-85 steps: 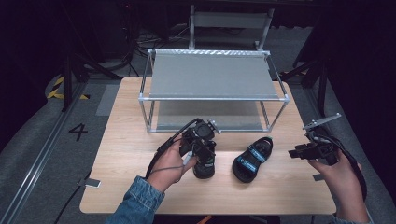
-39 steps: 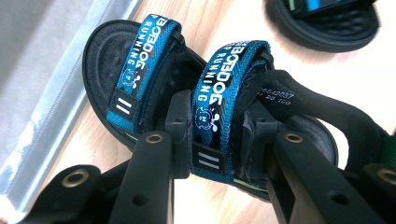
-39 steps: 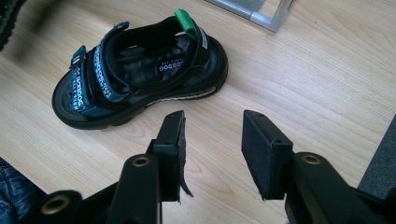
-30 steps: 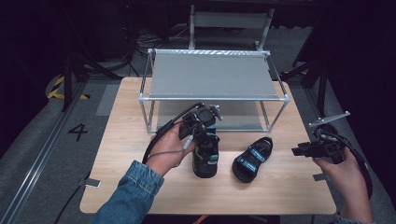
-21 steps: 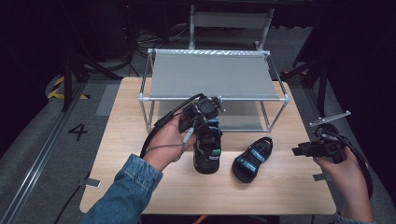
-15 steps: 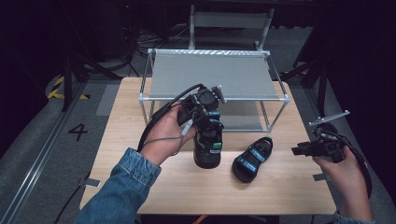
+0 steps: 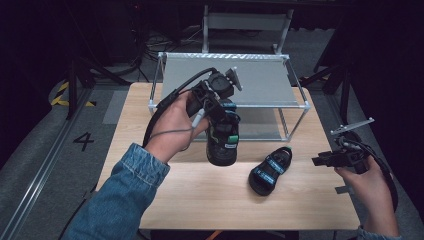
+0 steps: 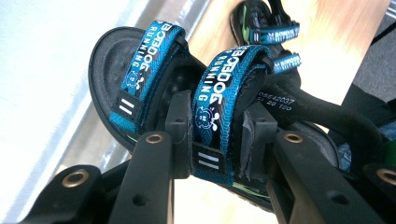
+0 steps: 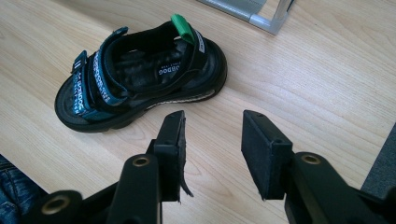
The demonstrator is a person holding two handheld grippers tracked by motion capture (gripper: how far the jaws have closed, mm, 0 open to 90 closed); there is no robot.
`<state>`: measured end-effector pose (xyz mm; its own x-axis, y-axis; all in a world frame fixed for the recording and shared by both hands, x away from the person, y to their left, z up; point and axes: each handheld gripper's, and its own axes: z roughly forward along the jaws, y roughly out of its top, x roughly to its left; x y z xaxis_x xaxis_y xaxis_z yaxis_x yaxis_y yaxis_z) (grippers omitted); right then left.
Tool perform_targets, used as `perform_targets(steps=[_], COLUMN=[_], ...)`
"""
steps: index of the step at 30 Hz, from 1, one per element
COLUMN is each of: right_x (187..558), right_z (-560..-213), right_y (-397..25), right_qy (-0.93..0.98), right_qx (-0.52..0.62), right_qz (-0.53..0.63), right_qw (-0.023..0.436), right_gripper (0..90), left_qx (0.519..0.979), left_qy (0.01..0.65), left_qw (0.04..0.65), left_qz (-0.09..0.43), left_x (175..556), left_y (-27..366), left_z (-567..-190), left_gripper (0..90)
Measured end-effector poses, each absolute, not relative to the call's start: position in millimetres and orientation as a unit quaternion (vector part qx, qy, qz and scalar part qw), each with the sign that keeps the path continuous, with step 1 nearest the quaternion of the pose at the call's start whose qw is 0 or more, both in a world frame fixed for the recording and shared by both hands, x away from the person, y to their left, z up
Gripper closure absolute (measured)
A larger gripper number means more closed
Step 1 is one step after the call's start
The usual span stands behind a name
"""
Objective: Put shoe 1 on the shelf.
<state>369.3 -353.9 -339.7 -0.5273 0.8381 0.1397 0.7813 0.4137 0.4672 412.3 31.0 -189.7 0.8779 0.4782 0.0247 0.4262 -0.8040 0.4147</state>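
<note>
Aloft: left gripper [image 8: 212, 140] pinches a strap of the raised sandal [image 7: 222, 140], before the rack [image 7: 227, 82] | right gripper [image 9: 212, 140] spread, beside second sandal [image 9: 140, 79] on table [image 7: 150, 110]

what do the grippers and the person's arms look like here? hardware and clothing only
Both grippers, left gripper and right gripper, are black, each with two flat jaws with brass-coloured rivets and a trailing black cable. Each carries a grey three-cornered plate. The left arm wears a blue denim sleeve.

Wooden table [image 7: 150, 190], metal rack [image 7: 235, 80], one sandal [image 7: 270, 169] lying flat
</note>
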Motion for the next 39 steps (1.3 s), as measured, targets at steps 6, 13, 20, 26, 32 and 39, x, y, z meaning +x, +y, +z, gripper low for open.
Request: perform_targets(steps=[6, 13, 20, 26, 32, 39], right_x=[368.5, 368.3, 369.1, 368.0, 366.5, 364.7], right_z=[-339.7, -339.9, -342.3, -344.6, -346.9, -348.1], right_y=[-355.9, -358.9, -360.3, -363.2, -364.6, -369.1], right_qy=[0.838, 0.836, 0.836, 0.835, 0.833, 0.831], right_qx=[0.483, 0.486, 0.487, 0.490, 0.493, 0.498], right_qz=[0.247, 0.249, 0.248, 0.246, 0.244, 0.243], right_qw=[0.058, 0.057, 0.054, 0.053, 0.051, 0.050], right_gripper=[60.3, 60.3, 60.4, 60.5, 60.4, 60.3], left_qx=[0.944, 0.937, 0.932, 0.929, 0.929, 0.939], left_qy=[0.243, 0.252, 0.261, 0.281, 0.285, 0.254], left_qw=[0.213, 0.230, 0.234, 0.223, 0.222, 0.219], left_qz=[0.066, 0.077, 0.090, 0.091, 0.081, 0.080], left_x=[428.6, 452.5, 482.3, 503.6, 529.7, 547.4], left_y=[34.0, 38.7, 45.7, 48.5, 52.3, 48.6], left_z=[-177.2, -172.7, -173.5, -177.3, -182.7, -185.9], left_gripper=[70.1, 70.2, 70.3, 70.3, 70.3, 70.3])
